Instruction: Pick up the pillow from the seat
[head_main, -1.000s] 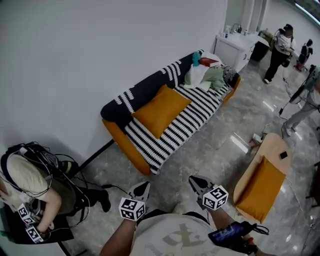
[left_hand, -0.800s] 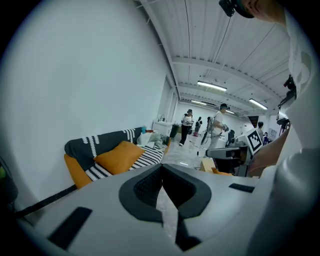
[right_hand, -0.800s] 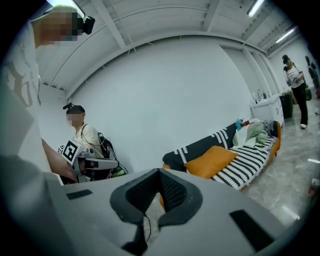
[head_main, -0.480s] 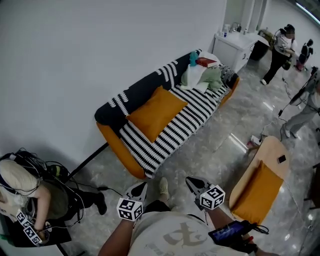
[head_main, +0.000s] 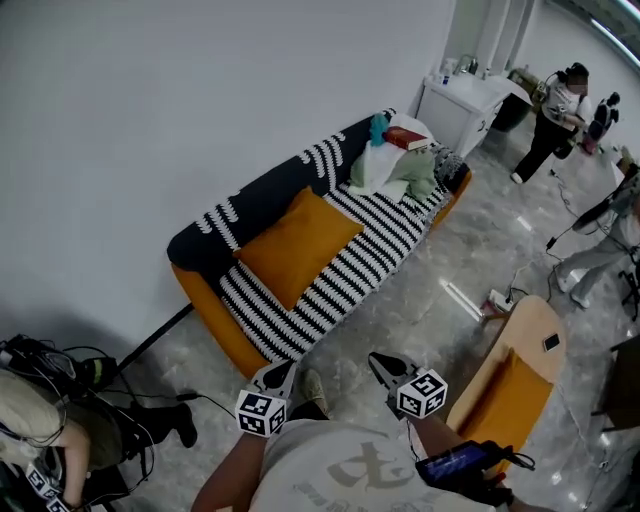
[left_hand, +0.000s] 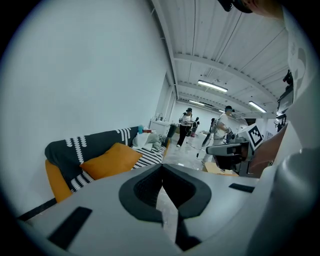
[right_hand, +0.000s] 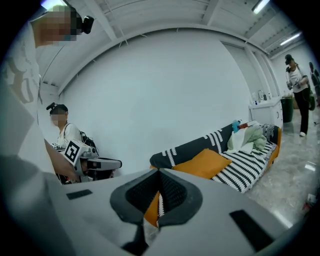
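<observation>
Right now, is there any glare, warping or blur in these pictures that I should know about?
Head view: even light, sharp, one bright glare streak on the glossy floor in front of the sofa. Left gripper view: strong fisheye bend, dark round border, ceiling lights as bright strips. Right gripper view: same bend; the orange pillow reads sharp.

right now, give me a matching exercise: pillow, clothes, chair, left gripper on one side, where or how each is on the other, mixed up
1 pillow
2 clothes
3 chair
4 left gripper

a far end of the sofa
b shut, empty
c on the floor, apart from the sofa
d sofa seat, leaning on the backrest

Pairs: 1-d, 2-a, 3-c, 4-b
</observation>
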